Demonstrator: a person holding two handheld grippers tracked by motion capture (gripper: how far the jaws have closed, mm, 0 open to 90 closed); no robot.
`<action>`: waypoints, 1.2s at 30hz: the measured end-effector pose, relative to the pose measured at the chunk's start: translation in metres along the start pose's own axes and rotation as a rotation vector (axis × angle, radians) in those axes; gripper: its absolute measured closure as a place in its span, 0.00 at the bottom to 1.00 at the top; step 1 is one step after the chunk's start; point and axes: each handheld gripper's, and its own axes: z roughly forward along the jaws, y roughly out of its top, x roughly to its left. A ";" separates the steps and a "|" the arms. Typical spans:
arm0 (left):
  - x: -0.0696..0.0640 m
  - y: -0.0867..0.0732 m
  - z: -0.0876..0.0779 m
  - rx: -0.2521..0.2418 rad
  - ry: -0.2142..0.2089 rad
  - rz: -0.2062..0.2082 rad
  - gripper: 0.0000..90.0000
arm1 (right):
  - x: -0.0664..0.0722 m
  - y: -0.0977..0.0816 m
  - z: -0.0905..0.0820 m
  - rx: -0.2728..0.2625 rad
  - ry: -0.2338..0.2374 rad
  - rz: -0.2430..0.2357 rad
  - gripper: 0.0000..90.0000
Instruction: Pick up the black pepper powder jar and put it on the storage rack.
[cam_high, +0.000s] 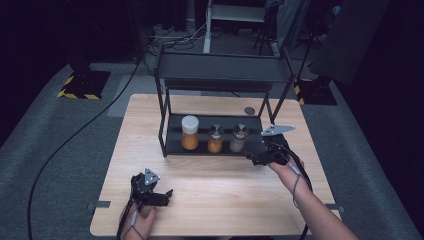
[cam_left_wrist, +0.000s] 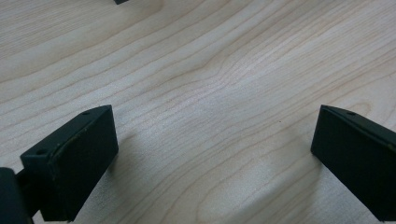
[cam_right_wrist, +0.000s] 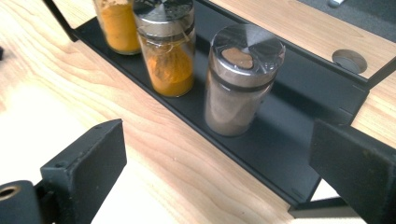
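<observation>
A black two-tier rack (cam_high: 220, 75) stands at the back of the wooden table (cam_high: 215, 200). On its bottom shelf (cam_right_wrist: 280, 140) stand three jars in a row: a white-lidded orange jar (cam_high: 190, 132), a metal-lidded orange spice jar (cam_high: 215, 138) (cam_right_wrist: 167, 51) and a metal-lidded grey-brown spice jar (cam_high: 238, 137) (cam_right_wrist: 240, 81). My right gripper (cam_high: 254, 159) (cam_right_wrist: 219, 163) is open just in front of the shelf's right end, close to the grey-brown jar, holding nothing. Near the table's front left, my left gripper (cam_high: 162, 196) (cam_left_wrist: 212, 144) is open over bare wood.
A round grommet hole (cam_high: 249, 110) sits in the tabletop behind the rack. Cables run across the grey floor (cam_high: 65, 145) to the left and behind. Yellow-black striped stand bases (cam_high: 82, 84) flank the table at the back.
</observation>
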 end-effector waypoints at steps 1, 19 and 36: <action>0.000 0.000 0.000 0.000 0.000 0.000 0.01 | 0.000 -0.003 -0.002 -0.004 0.001 -0.001 0.04; 0.000 0.000 0.000 -0.003 0.002 -0.002 0.01 | 0.006 -0.064 -0.017 -0.085 0.048 -0.020 0.04; 0.000 0.000 0.000 -0.002 0.001 -0.002 0.01 | 0.010 -0.108 -0.008 -0.094 0.025 -0.047 0.02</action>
